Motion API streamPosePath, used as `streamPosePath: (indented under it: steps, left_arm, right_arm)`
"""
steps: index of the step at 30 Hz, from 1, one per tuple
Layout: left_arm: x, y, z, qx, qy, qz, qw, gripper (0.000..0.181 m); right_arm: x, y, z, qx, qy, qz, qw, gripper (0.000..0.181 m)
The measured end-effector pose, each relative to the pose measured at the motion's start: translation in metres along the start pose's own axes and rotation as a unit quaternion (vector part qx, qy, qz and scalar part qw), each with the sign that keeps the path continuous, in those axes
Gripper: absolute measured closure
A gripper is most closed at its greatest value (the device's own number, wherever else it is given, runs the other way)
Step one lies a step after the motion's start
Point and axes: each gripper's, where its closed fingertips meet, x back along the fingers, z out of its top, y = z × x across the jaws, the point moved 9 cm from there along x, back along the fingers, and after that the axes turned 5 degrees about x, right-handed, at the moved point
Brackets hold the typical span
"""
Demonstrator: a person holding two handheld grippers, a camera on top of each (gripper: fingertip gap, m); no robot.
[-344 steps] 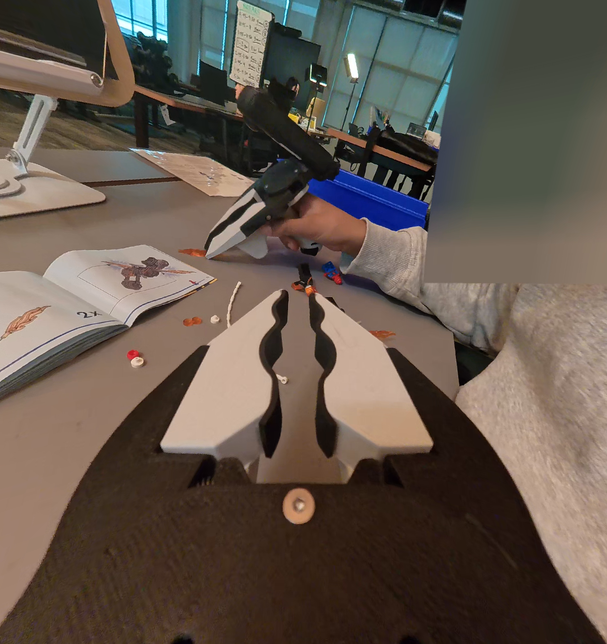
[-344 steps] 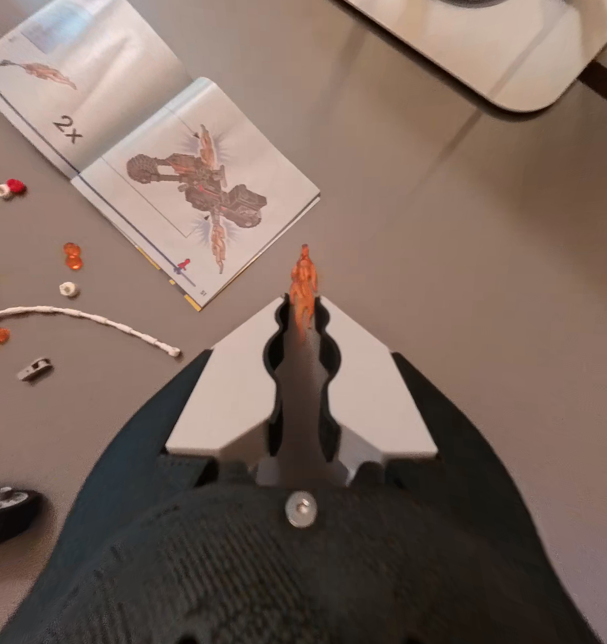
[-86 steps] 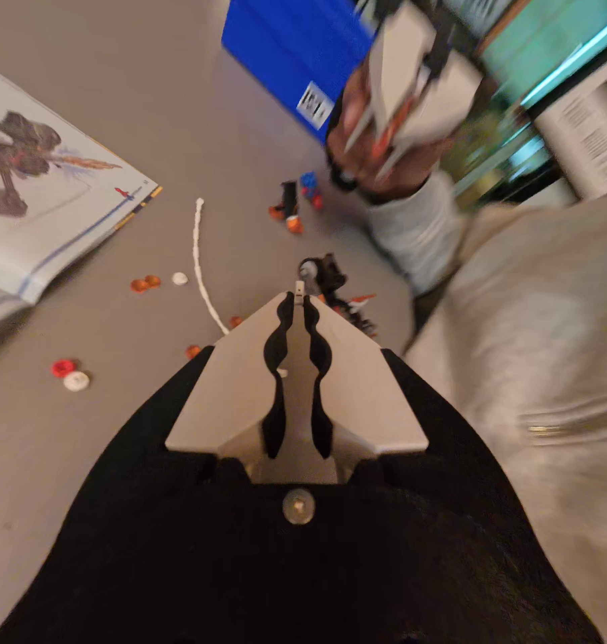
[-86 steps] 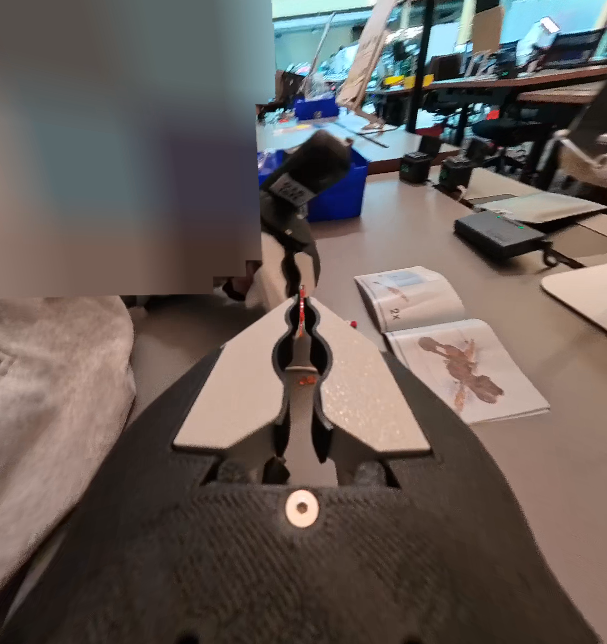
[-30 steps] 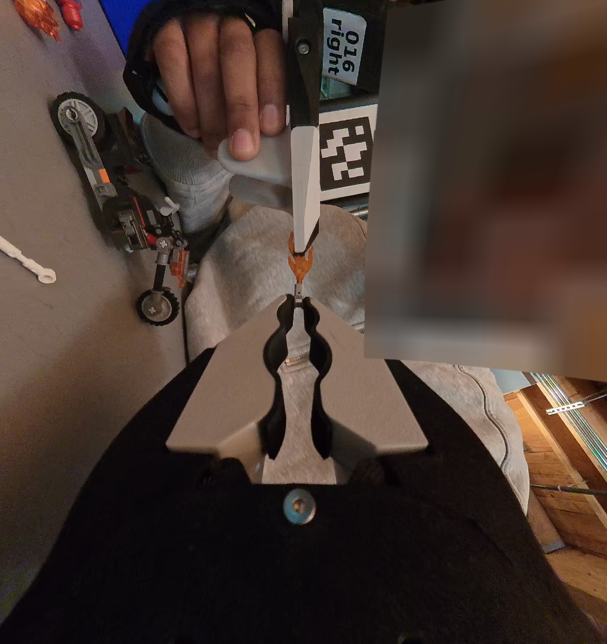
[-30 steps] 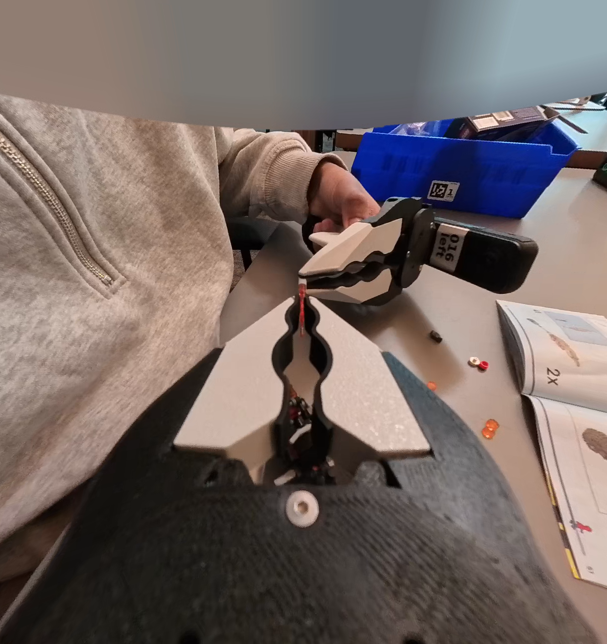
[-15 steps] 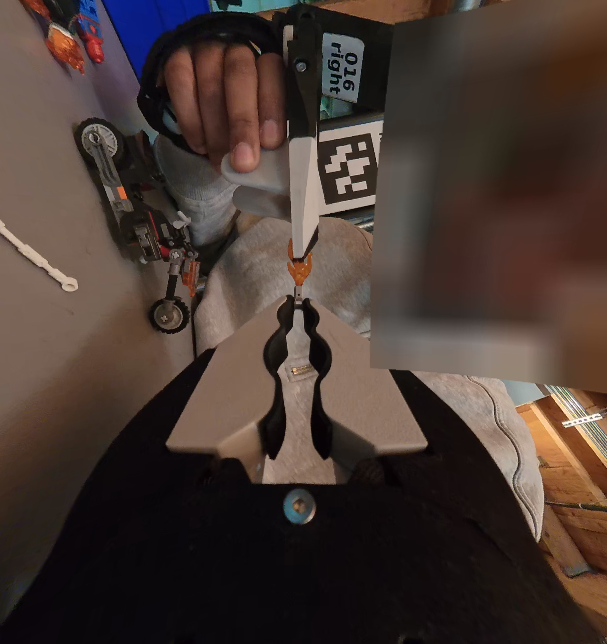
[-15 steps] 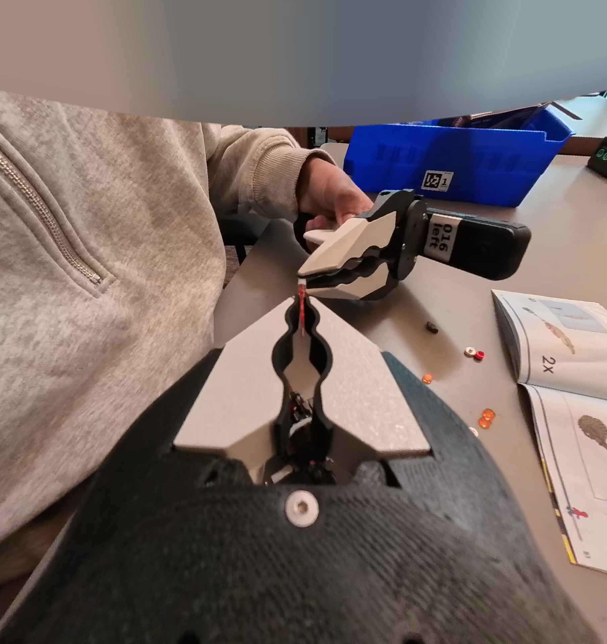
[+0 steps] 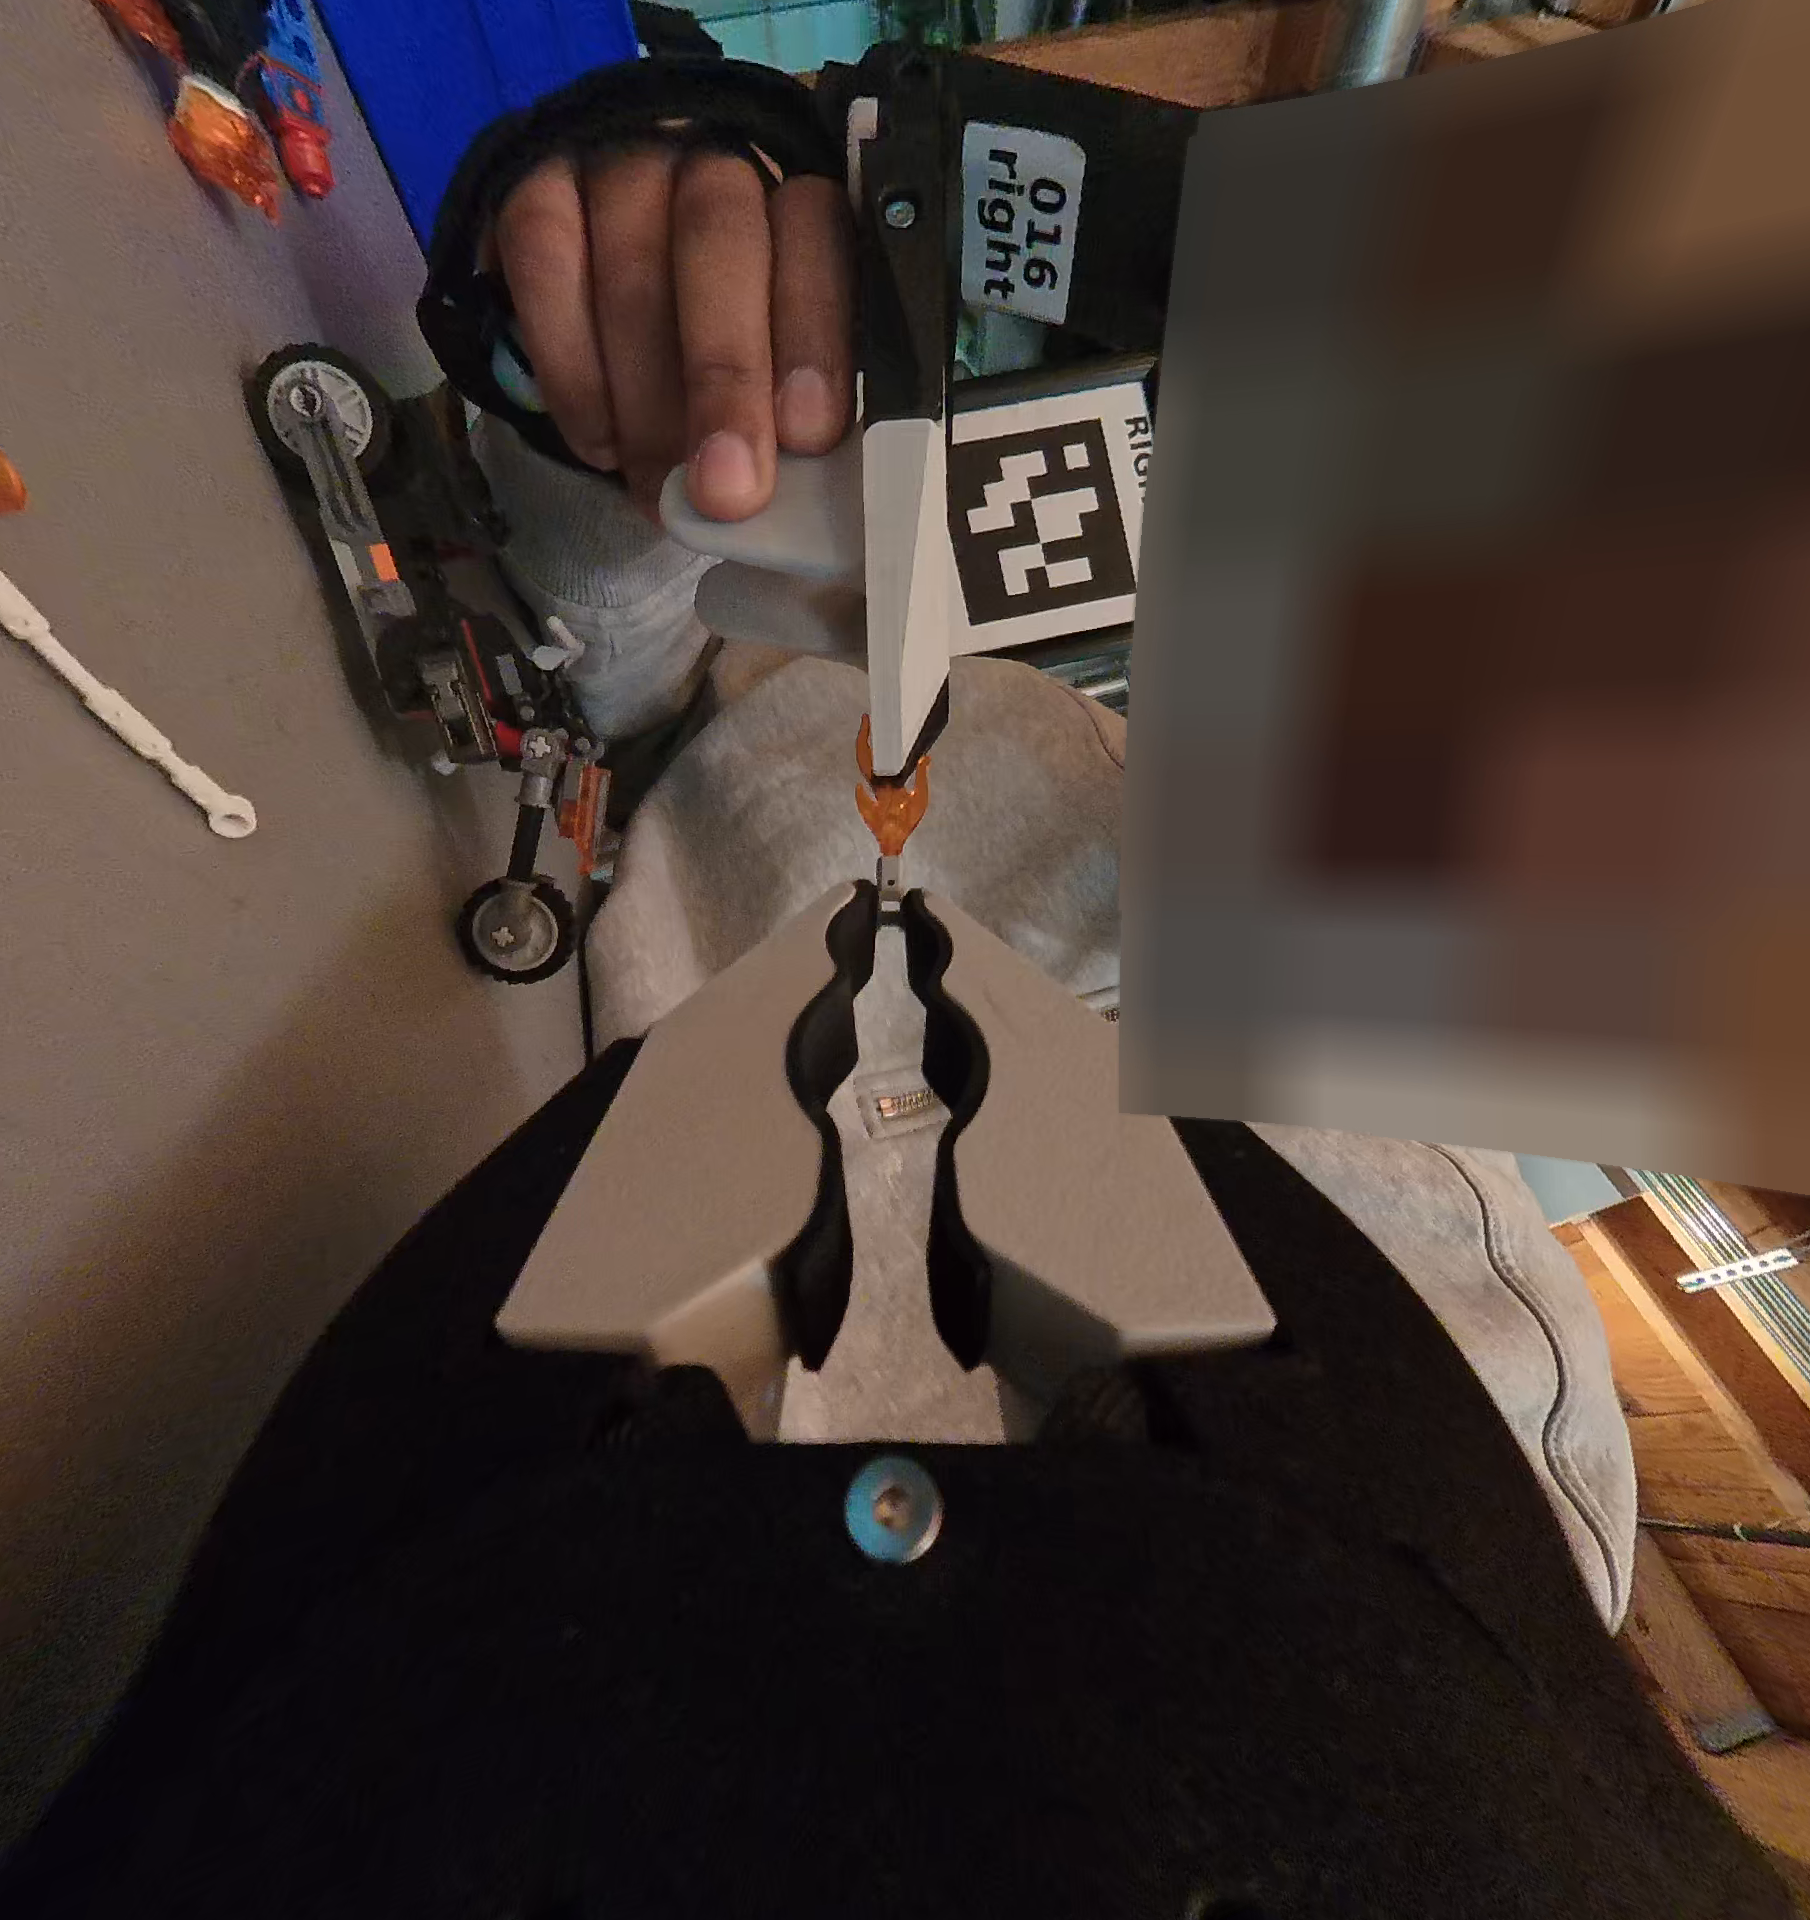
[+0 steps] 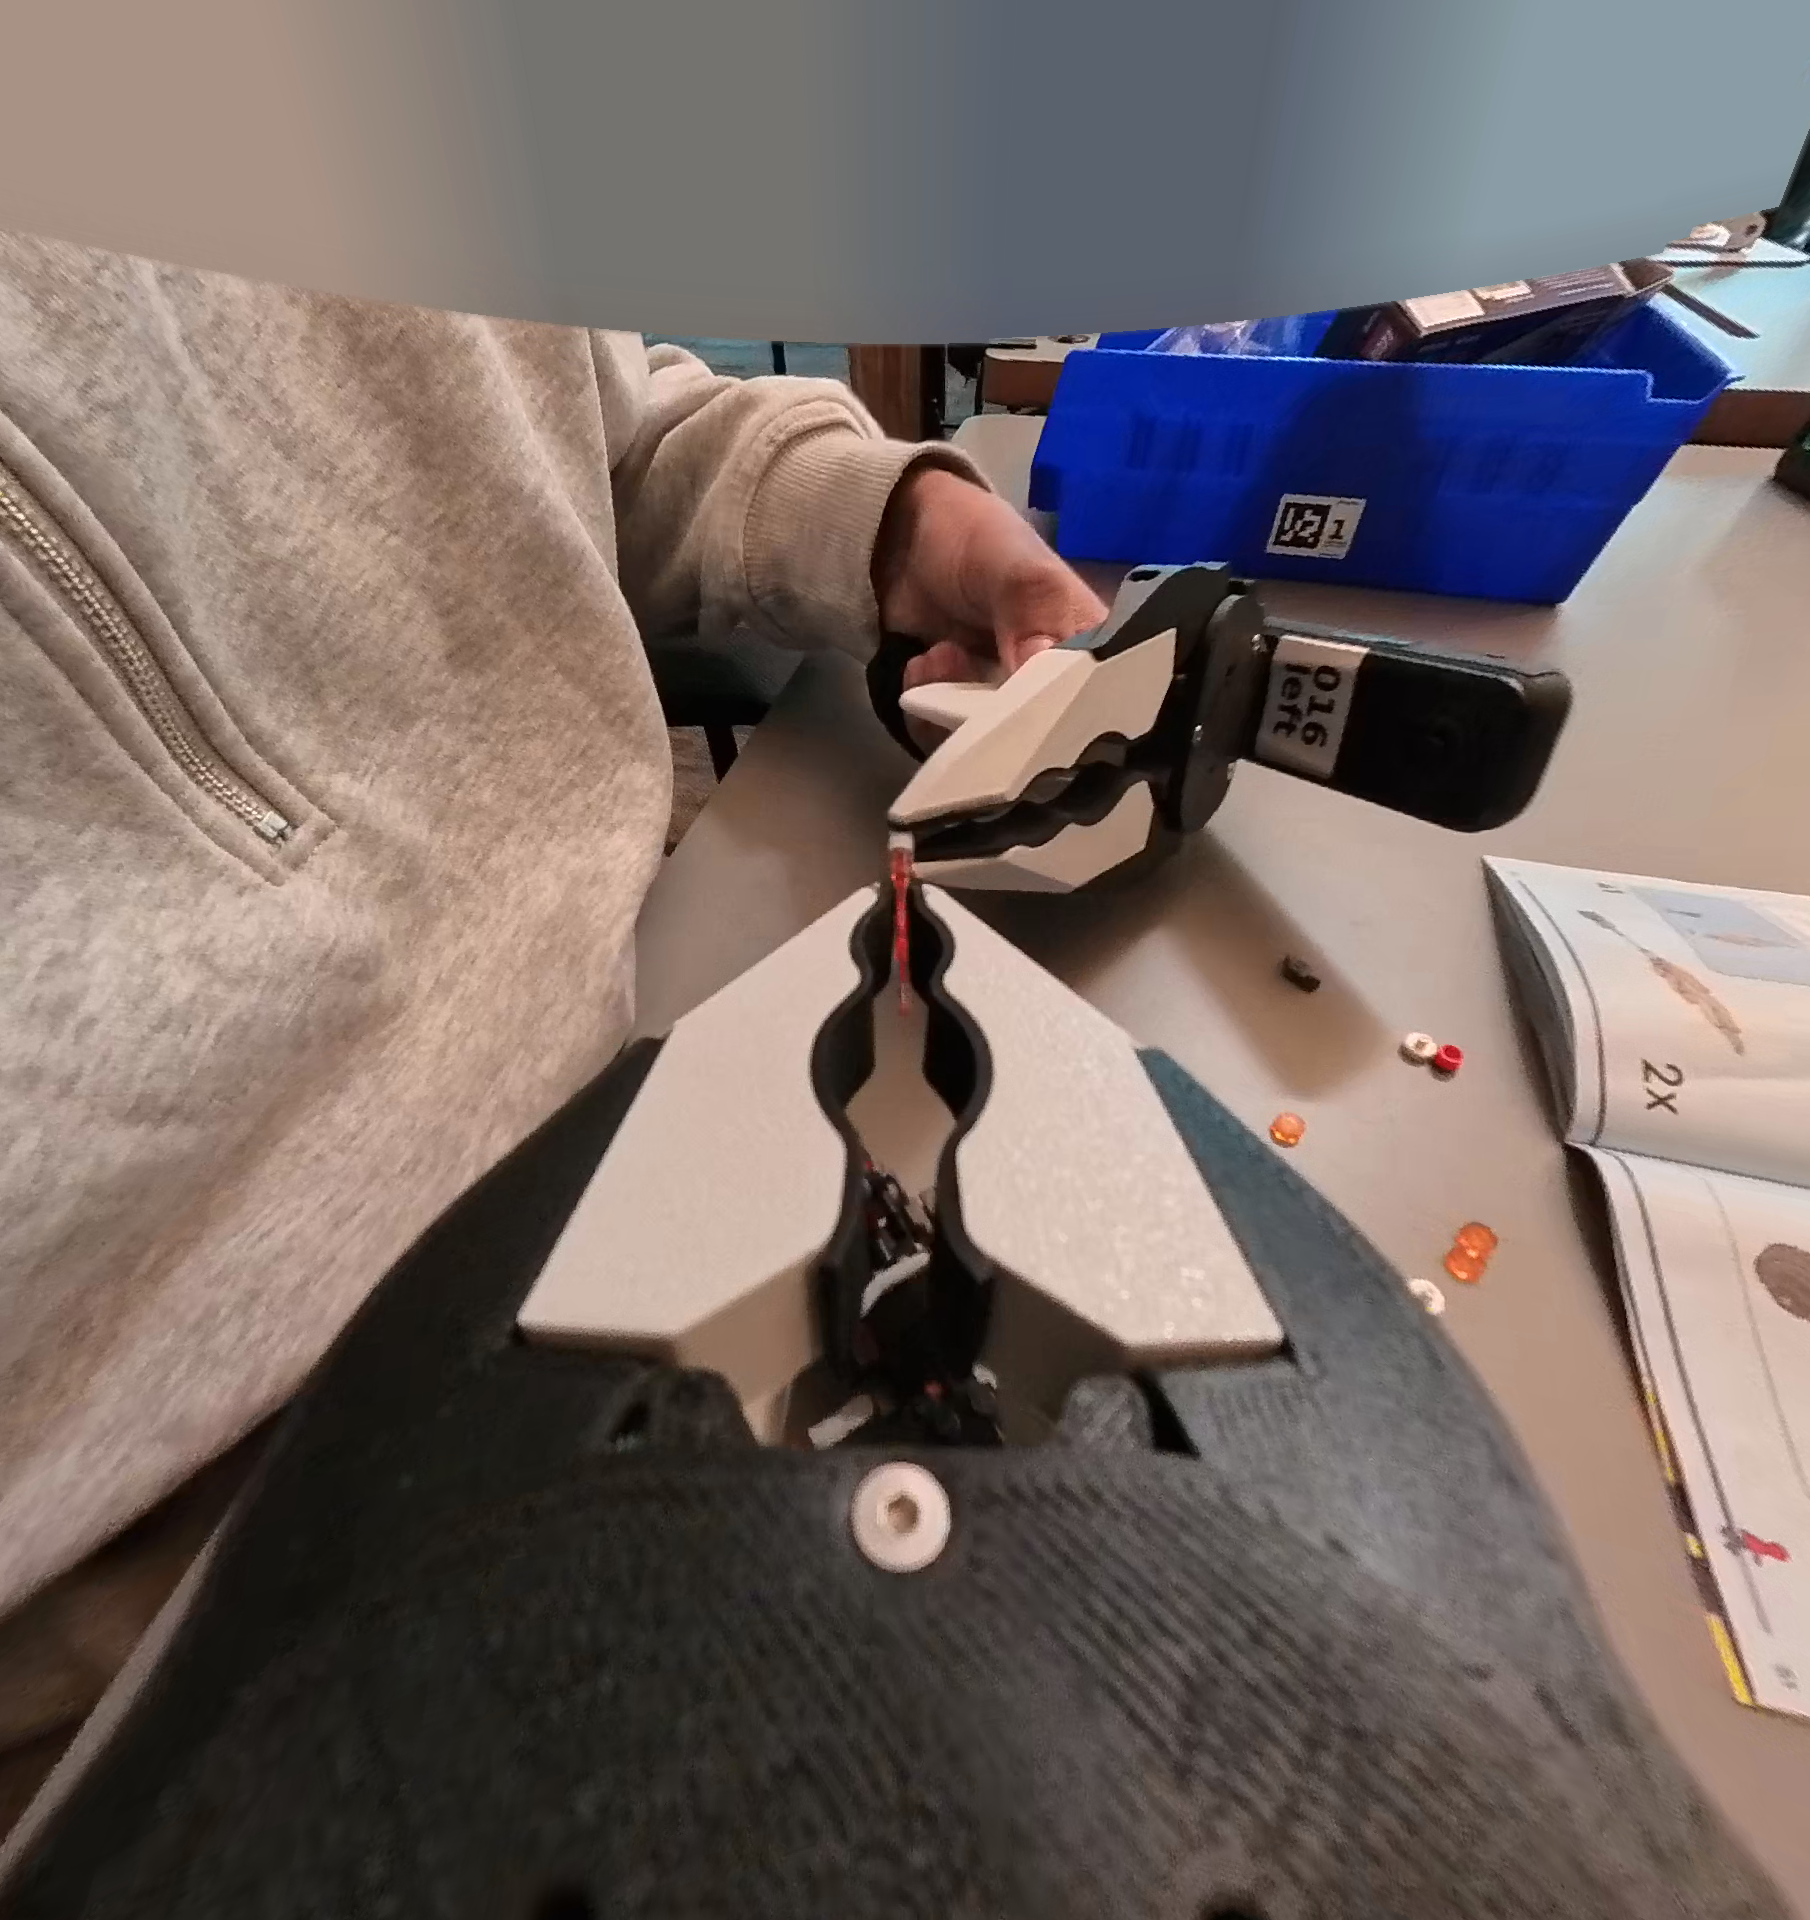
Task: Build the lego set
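In the left wrist view my left gripper (image 9: 886,902) is shut on a small grey Lego pin (image 9: 889,871). My right gripper (image 9: 903,767) comes down from above, shut on a transparent orange flame piece (image 9: 890,808). The flame's base touches the pin's tip. In the right wrist view my right gripper (image 10: 897,906) holds the flame piece (image 10: 899,951) edge-on, and my left gripper (image 10: 909,828) meets it from the right with the pin (image 10: 899,840). Both are held in the air above the table edge. The part-built Lego motorcycle (image 9: 433,644) lies on the grey table (image 9: 101,1039).
A blue bin (image 10: 1348,457) stands at the back. The open instruction booklet (image 10: 1711,1122) lies to the right. Loose orange studs (image 10: 1470,1252), a red and white stud pair (image 10: 1433,1051), a white chain (image 9: 101,696) and a minifigure with flames (image 9: 236,135) lie about. A person in a grey sweatshirt (image 10: 257,831) sits close. My two grippers' fingertips are within a few centimetres of each other. About 9 cm separates my right fingertips from the part-built Lego motorcycle (image 9: 433,644).
Both grippers came up off the table and met tip to tip. The left one took hold of the grey pin. In the last second they barely moved.
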Motion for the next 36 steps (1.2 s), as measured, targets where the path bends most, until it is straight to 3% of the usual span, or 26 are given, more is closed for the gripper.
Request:
streamPosePath:
  steps: [1,7,13,16,19,25,28,33,36]
  left_arm:
    - [0.001,0.000,0.000,-0.001,0.005,-0.003,1.000,0.180]
    - [0.010,0.000,0.007,-0.029,0.043,0.011,0.999,0.159]
    - [0.008,0.009,0.013,-0.120,0.064,0.056,0.989,0.155]
    - [0.006,0.017,0.023,-0.179,0.100,0.034,0.978,0.155]
    - [0.018,0.031,0.033,-0.242,0.148,0.016,0.959,0.155]
    - [0.041,0.042,0.023,-0.364,0.196,0.141,0.900,0.155]
    - [0.028,0.048,0.017,-0.421,0.187,0.146,0.875,0.155]
    - [0.011,0.051,0.010,-0.461,0.137,0.169,0.860,0.157]
    - [0.007,0.058,0.004,-0.513,0.127,0.176,0.831,0.180]
  right_arm:
    - [0.000,0.001,0.000,-0.003,0.002,-0.001,1.000,0.181]
    - [0.010,0.007,0.001,-0.012,0.015,-0.028,0.999,0.181]
    - [0.019,0.018,-0.002,-0.029,0.035,-0.071,0.996,0.181]
    - [0.023,0.022,-0.003,-0.036,0.041,-0.097,0.994,0.181]
    - [0.030,0.025,-0.001,-0.039,0.056,-0.122,0.990,0.181]
    - [0.038,0.029,0.002,-0.054,0.090,-0.150,0.983,0.181]
    - [0.035,0.032,-0.001,-0.097,0.110,-0.139,0.979,0.181]
    - [0.026,0.034,-0.004,-0.166,0.123,-0.110,0.972,0.181]
    - [0.023,0.034,-0.005,-0.166,0.118,-0.108,0.973,0.181]
